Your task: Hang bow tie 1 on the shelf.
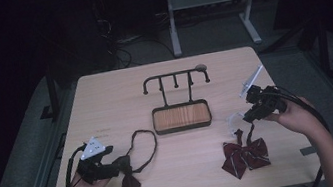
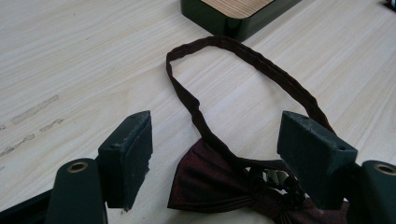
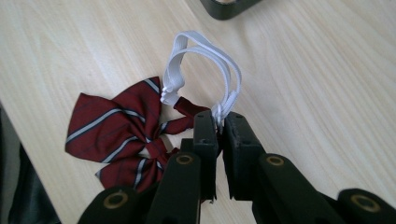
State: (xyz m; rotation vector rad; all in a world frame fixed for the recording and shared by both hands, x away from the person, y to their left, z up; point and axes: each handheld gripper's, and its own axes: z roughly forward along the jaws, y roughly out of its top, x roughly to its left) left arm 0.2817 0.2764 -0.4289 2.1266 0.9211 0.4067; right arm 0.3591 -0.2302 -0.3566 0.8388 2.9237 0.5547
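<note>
A dark maroon bow tie (image 1: 127, 173) (image 2: 219, 184) with a long neck loop (image 1: 144, 142) (image 2: 243, 60) lies at the table's front left. My left gripper (image 1: 115, 168) (image 2: 215, 154) stands open over it, one jaw on each side of the bow's knot. A red striped bow tie (image 1: 244, 156) (image 3: 116, 135) lies at the front right. Its white elastic loop (image 1: 234, 120) (image 3: 205, 70) is lifted off the table, and my right gripper (image 1: 248, 117) (image 3: 219, 122) is shut on that loop.
A black stand with a wooden tray base (image 1: 181, 116) (image 2: 233, 14) and a rail of hooks (image 1: 174, 77) sits at the table's middle back. Table legs and cables stand on the dark floor beyond the far edge.
</note>
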